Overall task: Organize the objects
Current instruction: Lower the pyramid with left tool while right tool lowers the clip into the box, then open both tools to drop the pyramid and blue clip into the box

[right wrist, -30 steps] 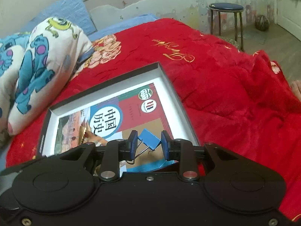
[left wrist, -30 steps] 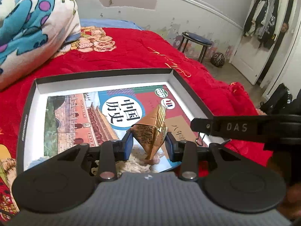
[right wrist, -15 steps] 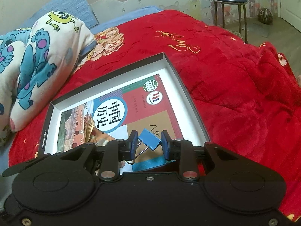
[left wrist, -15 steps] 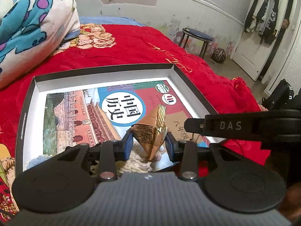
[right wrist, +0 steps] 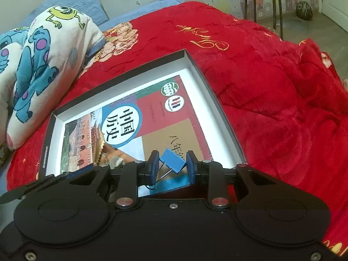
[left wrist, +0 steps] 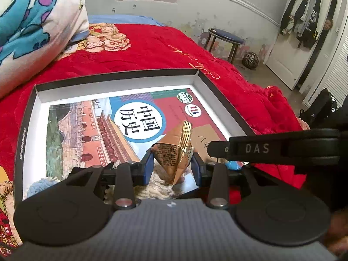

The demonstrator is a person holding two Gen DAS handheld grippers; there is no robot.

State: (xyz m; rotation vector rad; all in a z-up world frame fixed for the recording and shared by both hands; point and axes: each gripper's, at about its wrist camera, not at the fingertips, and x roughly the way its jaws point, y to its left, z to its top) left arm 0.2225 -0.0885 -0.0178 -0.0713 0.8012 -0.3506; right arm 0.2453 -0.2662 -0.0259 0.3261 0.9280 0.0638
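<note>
- The left gripper [left wrist: 173, 165] squeezes a gold packet [left wrist: 174, 152] between its blue pads. The packet sits low in the middle of the left picture, its crimped top sticking up.
- The right gripper [right wrist: 171, 166] pinches a small blue binder clip [right wrist: 173, 159]. It is low in the middle of the right picture, tilted, with its wire handle hanging to the lower left.
- Both things hang over a shallow box [left wrist: 121, 82] with black sides and a white inside. The box lies on a red blanket [left wrist: 152, 50].
- A history book [left wrist: 139, 117] lies flat in the box and fills most of its floor. Some pale yarn [left wrist: 156, 186] shows just under the left gripper.
- Almost nothing has changed from a moment ago. Both grippers squeeze just as hard as before, and both hands have hardly moved.
- In the right picture the box looks a little bigger and nearer than before, so that hand seems to have crept in a tiny bit.
- I think this means the two things are carried to the box but not let go yet. The next job is likely to lower them and open the jaws.
- The clip is held crooked, so it might slip.
</note>
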